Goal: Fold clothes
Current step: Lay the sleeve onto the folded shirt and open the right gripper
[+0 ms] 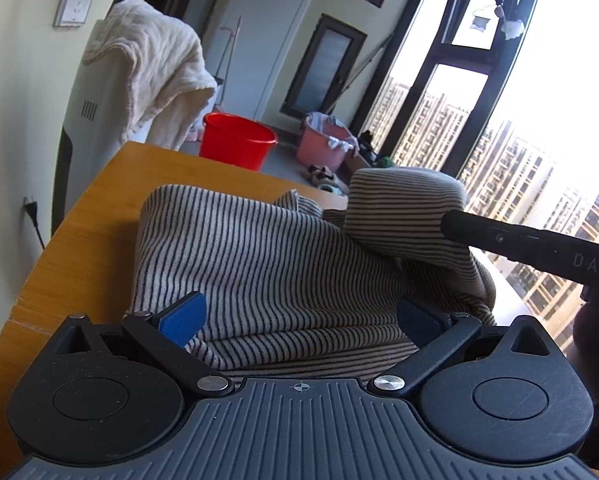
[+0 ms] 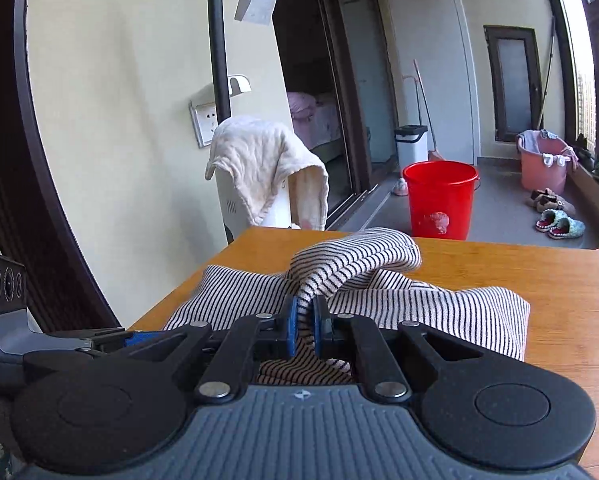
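A black-and-white striped garment (image 1: 259,256) lies bunched on the wooden table (image 1: 79,240). My left gripper (image 1: 299,318) is open low over its near edge, and the blue pads (image 1: 183,316) stand wide apart with cloth lying between them. My right gripper (image 2: 305,322) is shut on a fold of the striped garment (image 2: 439,304). That pinched fold (image 2: 355,256) is held up off the table (image 2: 539,280). In the left wrist view the lifted fold (image 1: 399,208) arches at the right, with the right tool's black body (image 1: 539,248) beside it.
A white towel (image 2: 267,160) hangs over a white appliance beyond the table's far edge. On the floor behind stand a red bucket (image 2: 439,196) and a pink basket (image 2: 543,164), with slippers (image 2: 559,224) nearby. Tall windows (image 1: 499,120) run along the right.
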